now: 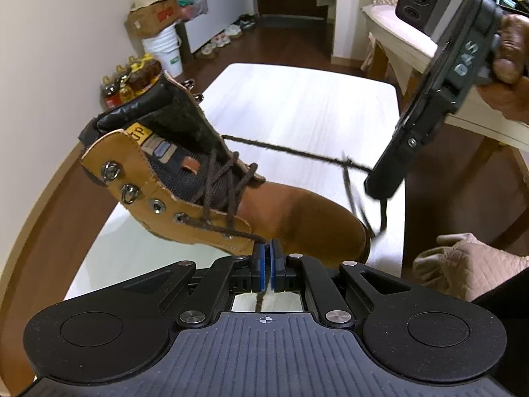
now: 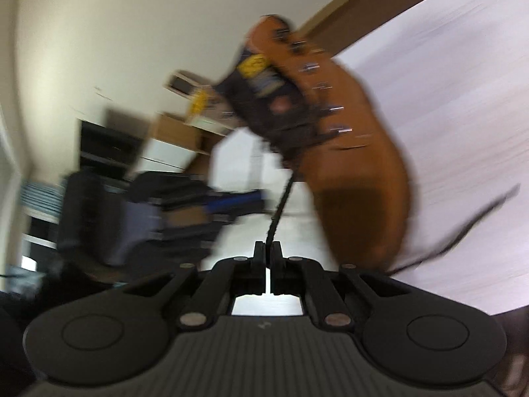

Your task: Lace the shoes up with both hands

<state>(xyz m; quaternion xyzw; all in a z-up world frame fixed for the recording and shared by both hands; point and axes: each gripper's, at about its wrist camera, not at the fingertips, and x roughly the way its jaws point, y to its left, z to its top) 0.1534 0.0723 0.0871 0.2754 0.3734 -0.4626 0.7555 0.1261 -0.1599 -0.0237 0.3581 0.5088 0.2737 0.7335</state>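
A tan work boot (image 1: pixel 291 211) with a black padded collar and dark brown laces stands on the white table (image 1: pixel 297 106), tilted. My left gripper (image 1: pixel 267 248) is shut on one lace end (image 1: pixel 244 236) close to the boot's lower eyelets. My right gripper (image 1: pixel 380 182) comes in from the upper right, shut on the other lace (image 1: pixel 297 150), which runs taut from the boot's tongue. In the blurred right wrist view the boot (image 2: pixel 357 152) is ahead and the lace (image 2: pixel 281 205) runs into the shut right gripper (image 2: pixel 267 248). The left gripper (image 2: pixel 148 211) shows at left.
Loose lace tails (image 1: pixel 363 205) hang below the right gripper over the table's right edge. A quilted chair cushion (image 1: pixel 469 264) sits at right. Bottles (image 1: pixel 132 79), a bucket and a box stand on the floor by the far wall. A second table (image 1: pixel 413 33) is at back right.
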